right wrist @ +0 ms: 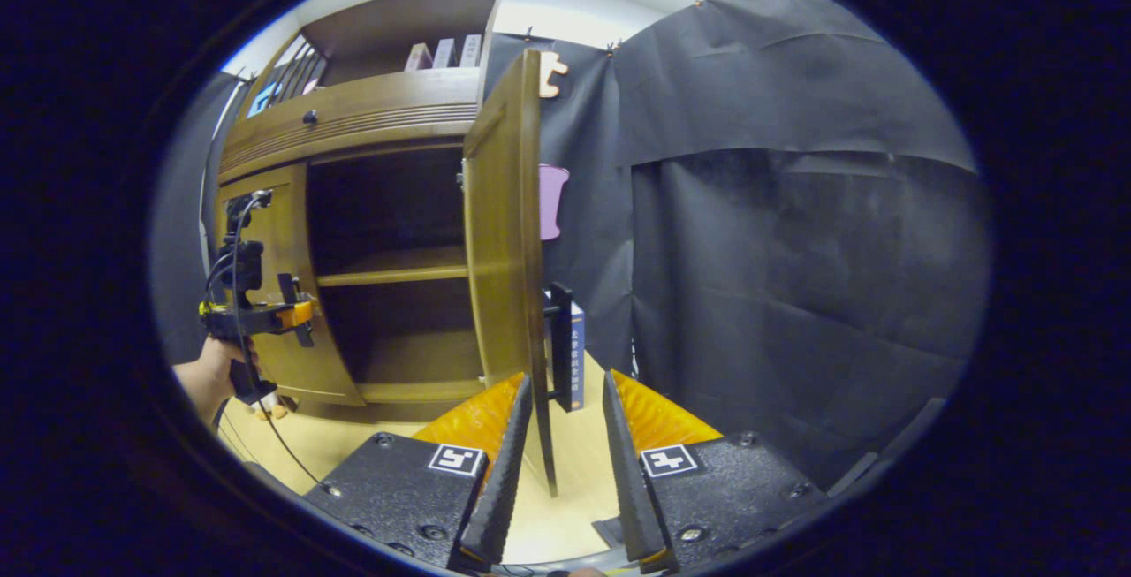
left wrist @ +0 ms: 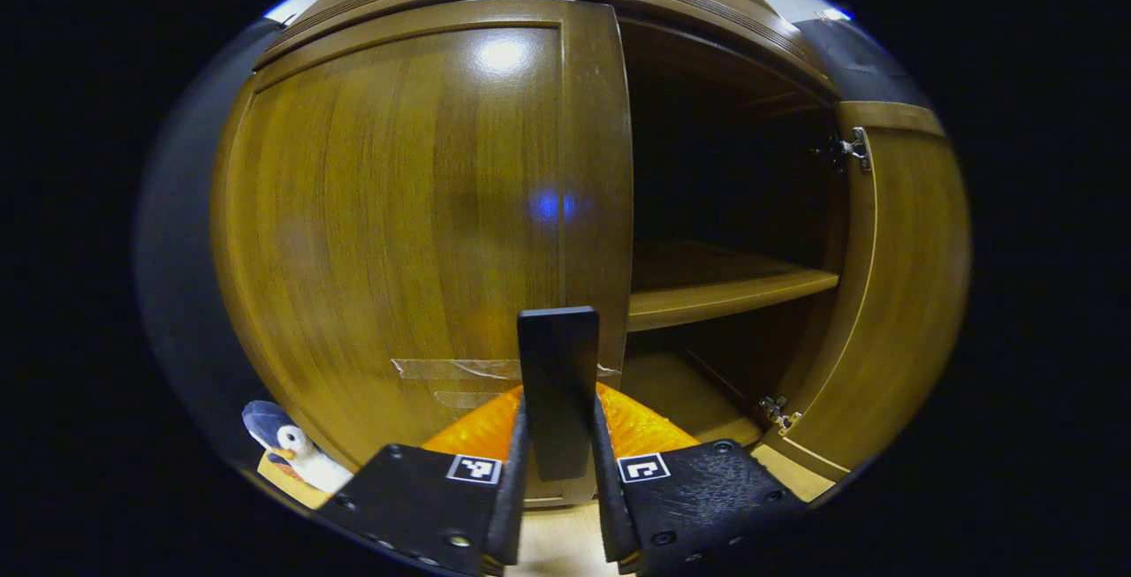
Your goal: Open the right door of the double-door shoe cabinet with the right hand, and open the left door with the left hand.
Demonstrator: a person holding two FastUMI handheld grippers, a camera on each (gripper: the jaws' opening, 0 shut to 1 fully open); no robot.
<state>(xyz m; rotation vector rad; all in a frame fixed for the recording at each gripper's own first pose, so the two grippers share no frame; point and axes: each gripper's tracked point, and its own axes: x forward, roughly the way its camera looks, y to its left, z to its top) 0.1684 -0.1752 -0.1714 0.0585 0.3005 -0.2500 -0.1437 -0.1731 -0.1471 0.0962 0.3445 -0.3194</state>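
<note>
1. The shoe cabinet (left wrist: 707,20) is a wooden double-door unit that nearly fills the left gripper view. Its upper right compartment is so dark that nothing inside can be made out. The right gripper view shows an open top shelf with a few upright books (right wrist: 444,53), too small to tell apart.
2. The left door (left wrist: 398,232) sits closed or very nearly so, its free edge at the middle of the cabinet. Strips of clear tape (left wrist: 455,369) cross its lower part.
3. The right door (right wrist: 505,223) stands swung wide open, seen almost edge-on in the right gripper view. Behind it hangs the booth's black cloth wall (right wrist: 795,232).
4. Inside, one bare shelf (left wrist: 733,290) divides the right half. No shoes are visible on it or on the floor of the cabinet below.
5. The left gripper (left wrist: 558,471) has its fingers close together around the dark upright handle (left wrist: 557,391) on the left door; the handle fills the gap, but firm contact on both sides is hard to confirm.
6. The right gripper (right wrist: 561,462) is partly open, its fingers either side of the right door's lower edge, not touching it.
7. A hand (right wrist: 216,365) holds the left gripper at the left door in the right gripper view.
8. A small penguin toy (left wrist: 296,453) sits on the floor at the cabinet's lower left corner, partly cut off.
</note>
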